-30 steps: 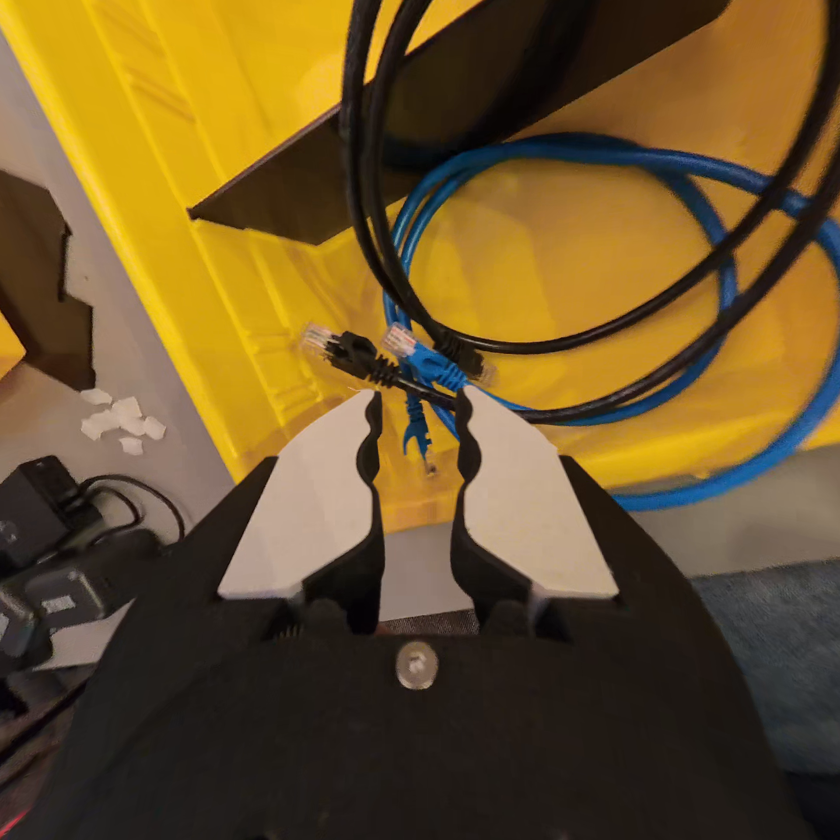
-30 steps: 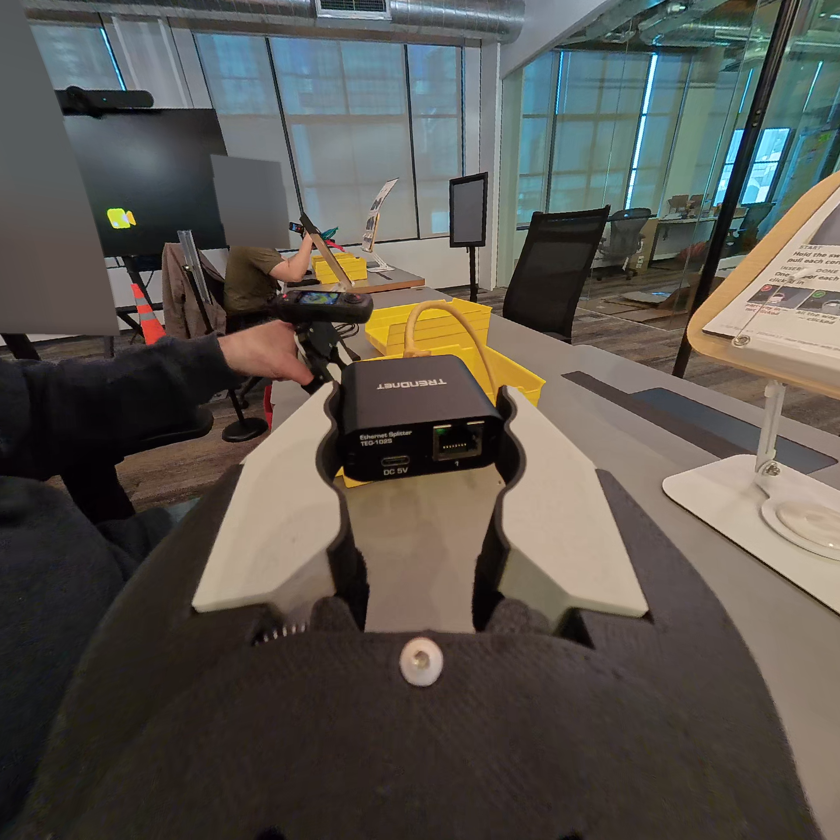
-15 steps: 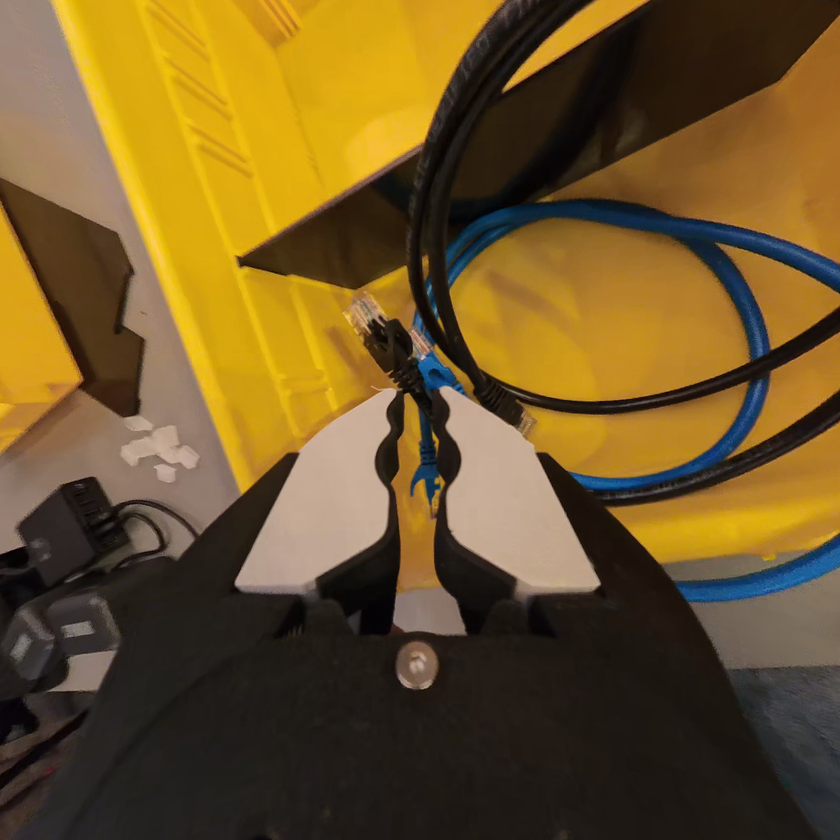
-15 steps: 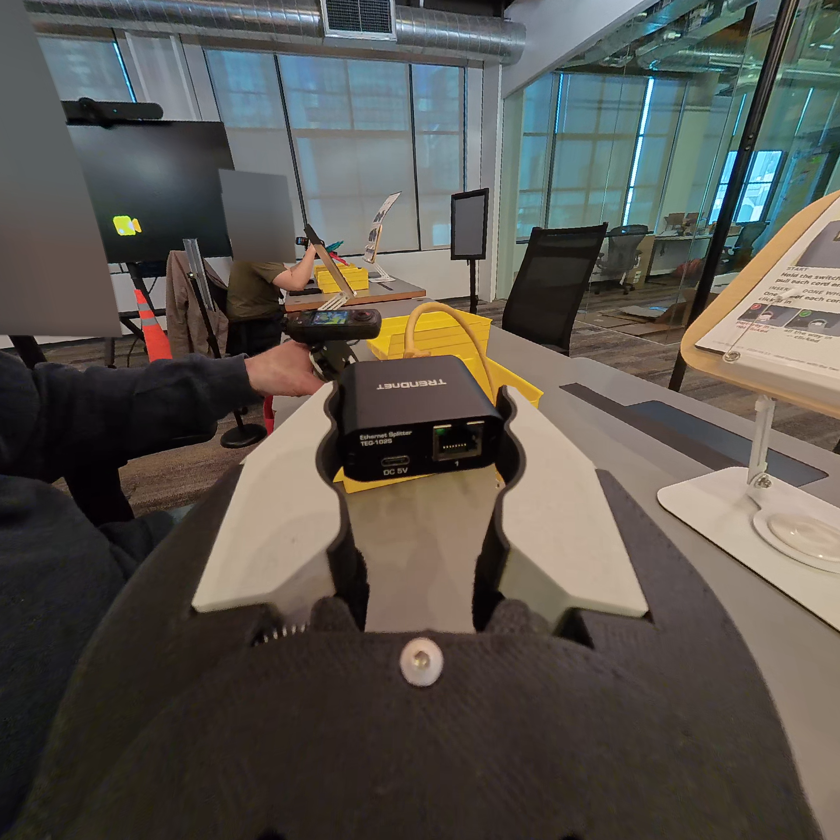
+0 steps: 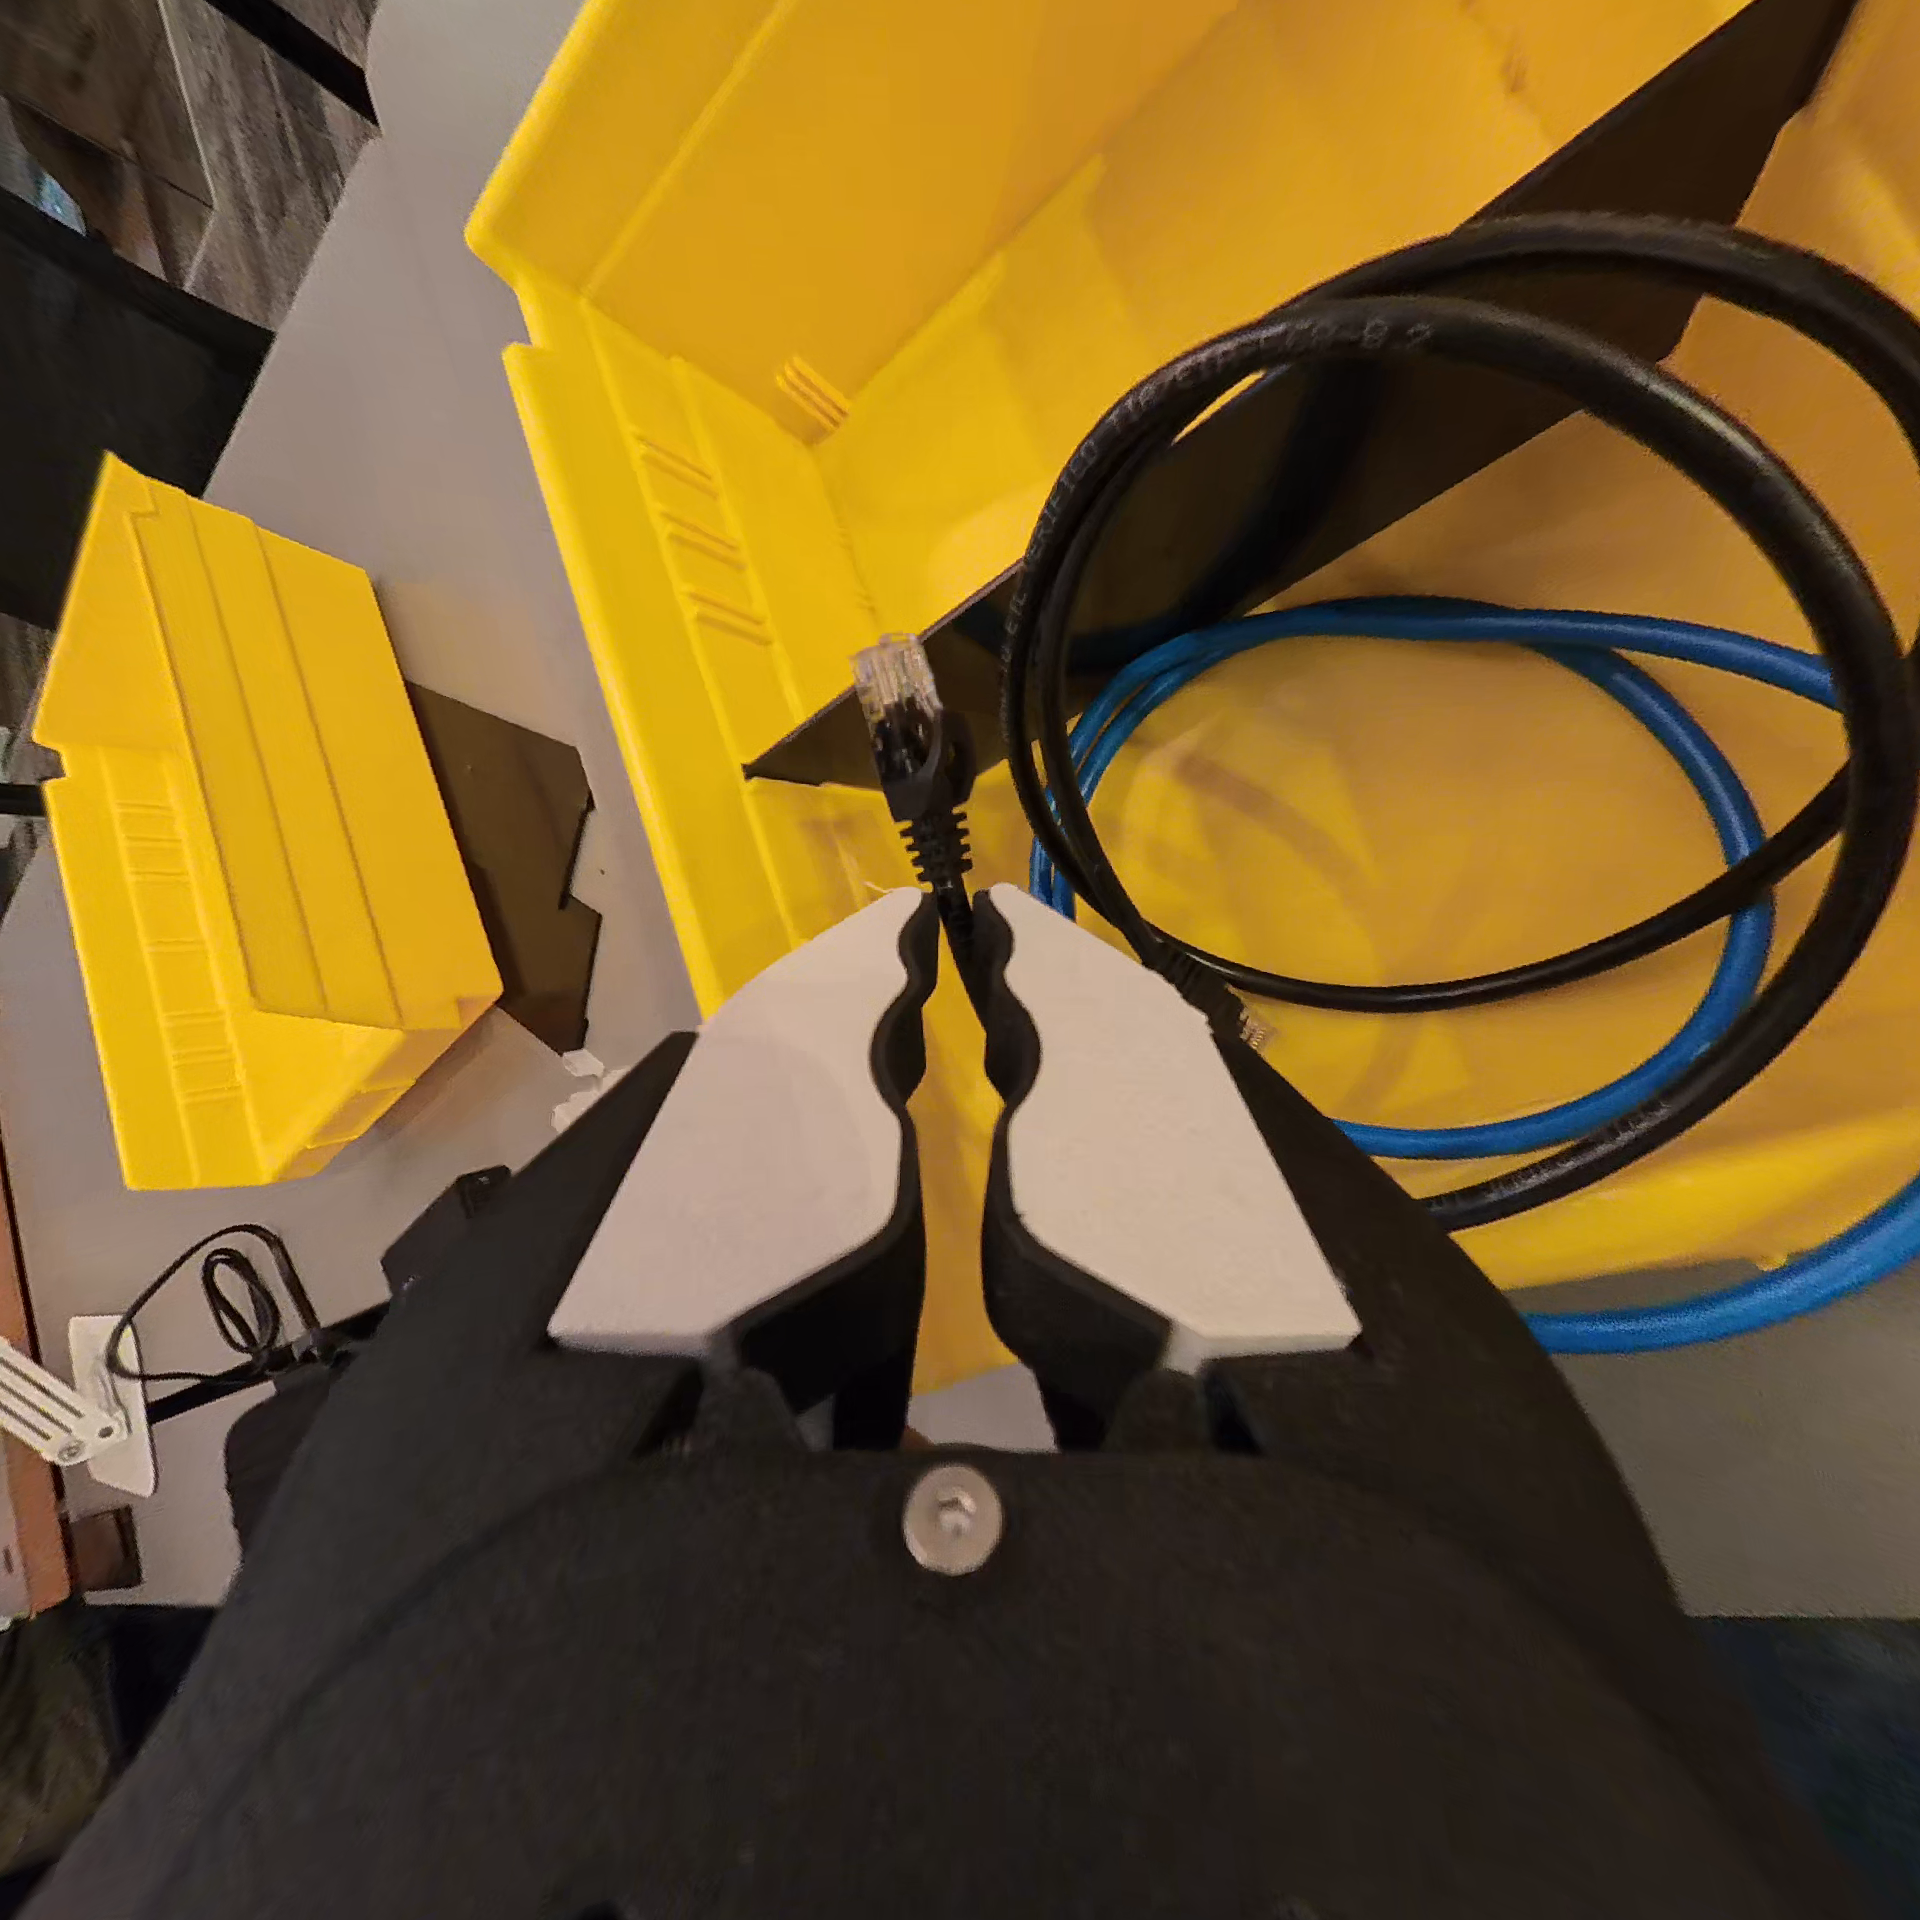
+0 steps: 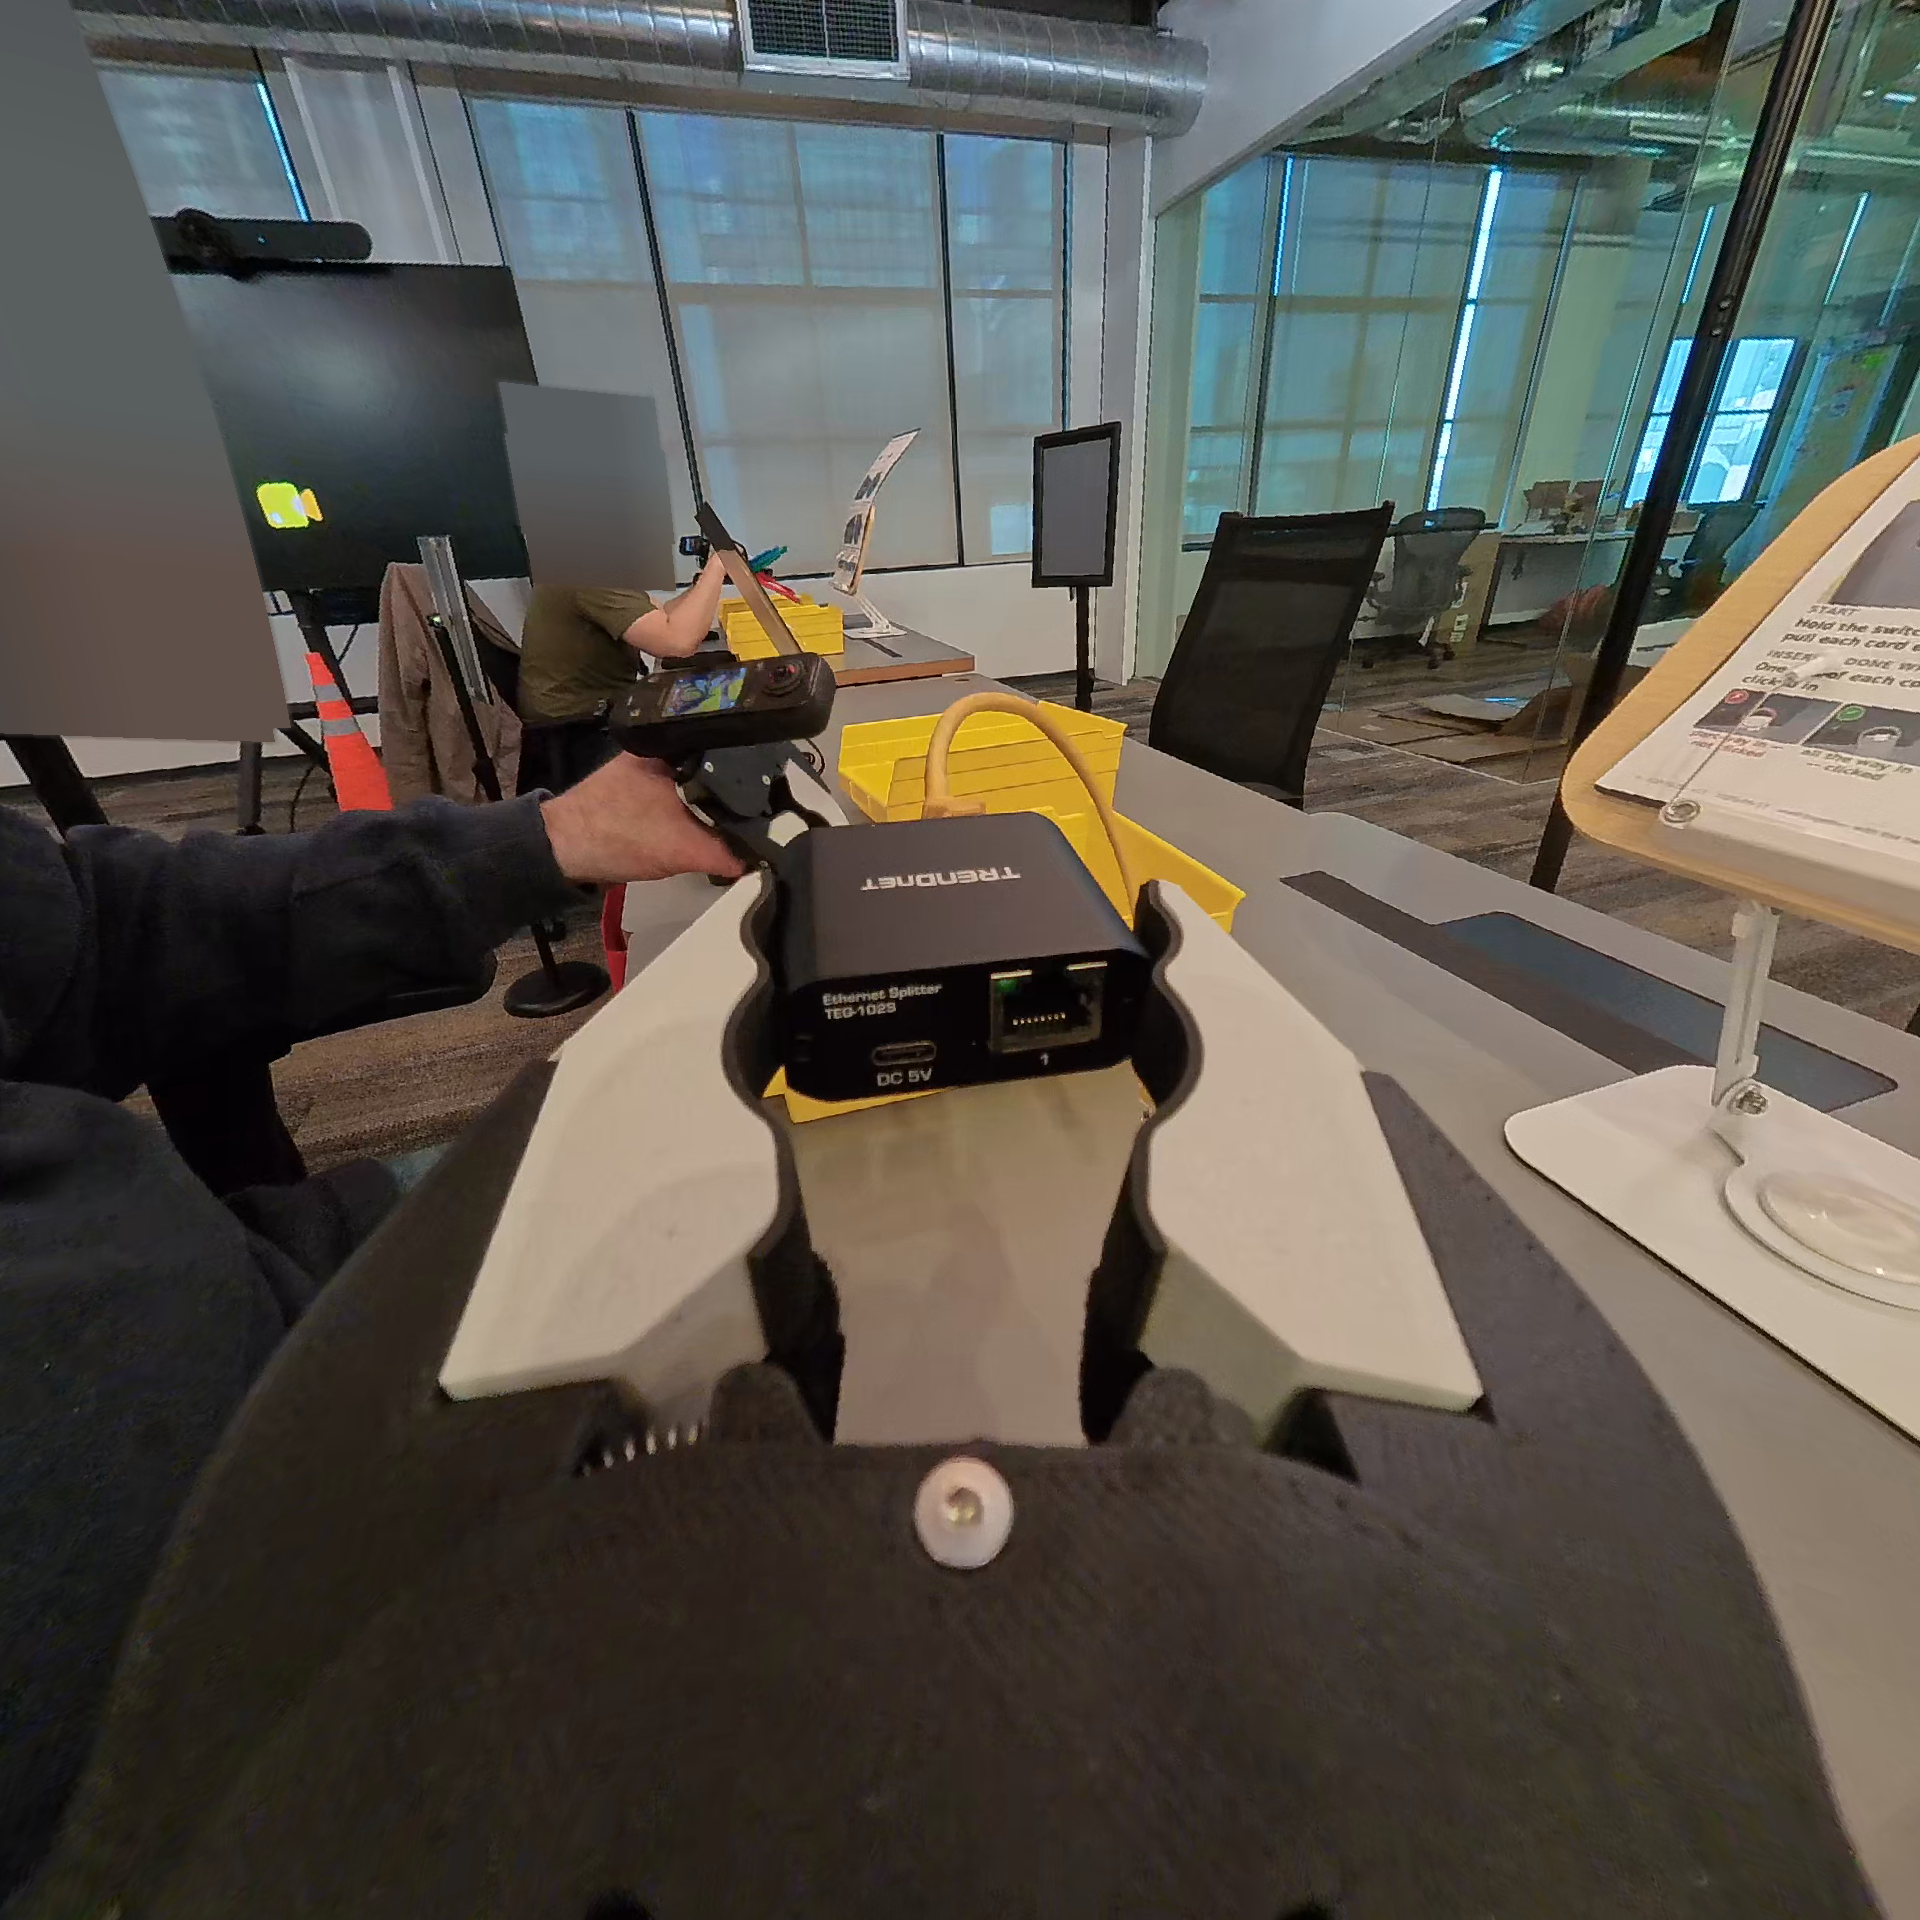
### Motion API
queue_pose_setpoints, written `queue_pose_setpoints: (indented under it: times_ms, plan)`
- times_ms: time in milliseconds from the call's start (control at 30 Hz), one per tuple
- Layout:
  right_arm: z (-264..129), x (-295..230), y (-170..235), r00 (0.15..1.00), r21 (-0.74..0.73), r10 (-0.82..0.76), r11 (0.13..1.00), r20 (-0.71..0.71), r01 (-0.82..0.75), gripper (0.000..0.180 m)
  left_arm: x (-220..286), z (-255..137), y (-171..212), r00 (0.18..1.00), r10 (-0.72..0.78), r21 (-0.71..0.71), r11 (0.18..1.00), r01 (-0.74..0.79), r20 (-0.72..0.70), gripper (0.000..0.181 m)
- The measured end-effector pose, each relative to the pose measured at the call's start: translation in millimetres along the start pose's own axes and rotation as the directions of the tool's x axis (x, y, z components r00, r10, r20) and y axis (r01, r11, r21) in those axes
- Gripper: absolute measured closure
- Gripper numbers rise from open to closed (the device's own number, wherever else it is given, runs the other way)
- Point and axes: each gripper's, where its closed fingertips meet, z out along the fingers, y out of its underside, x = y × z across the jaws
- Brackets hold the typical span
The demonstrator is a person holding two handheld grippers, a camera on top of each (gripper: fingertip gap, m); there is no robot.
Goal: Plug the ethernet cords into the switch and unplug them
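My left gripper (image 5: pixel 954 914) is shut on the black ethernet cord (image 5: pixel 1455 582) just behind its plug (image 5: pixel 902 717), which points up and away with its clear tip free. The cord loops back into the yellow bin (image 5: pixel 727 343), over a coiled blue ethernet cord (image 5: pixel 1621 1060). My right gripper (image 6: pixel 951 925) is shut on the black switch (image 6: pixel 935 925) and holds it above the grey table (image 6: pixel 1455 935). An empty port (image 6: pixel 1042 1013) faces me. A beige cord (image 6: pixel 1039 727) is plugged in at the switch's back. The left gripper (image 6: pixel 727 717), in a hand, shows beyond.
A black divider (image 5: pixel 1351 499) crosses the big bin. A smaller yellow bin (image 5: pixel 239 852) lies to the left on the table. A black adapter with thin wire (image 5: pixel 239 1320) sits lower left. An instruction board on a white stand (image 6: pixel 1766 810) is at the right. A person sits at a far table. The tips of one gripper are about 40 cm away from the tips of the other.
My left gripper has closed on the black cord and lifted its plug up out of the bin, clear of the blue plug. The right gripper has held the switch nearly still.
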Motion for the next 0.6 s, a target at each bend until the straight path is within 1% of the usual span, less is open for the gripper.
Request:
queue_pose_setpoints:
  times_ms: [167,300,433,600]
  plan:
    - [1,-1,1,1.0,-0.005,0.0,1.0,0.004,0.0,0.113,-5,-10,-11,1.0,0.016,0.057,0.998,-0.017,0.017,0.175]
    - [1,0,1,1.0,-0.003,0.002,1.0,0.002,-0.002,0.113,-13,-20,-23,0.997,0.039,0.095,0.994,-0.045,0.062,0.175]
    - [0,0,1,1.0,-0.004,0.0,1.0,-0.001,0.0,0.113,-16,-28,-32,0.996,0.047,0.128,0.99,-0.056,0.077,0.175]
    - [0,1,1,1.0,-0.001,0.001,1.0,-0.004,-0.001,0.113,-21,-43,-45,0.996,0.038,0.207,0.977,-0.054,0.077,0.176]
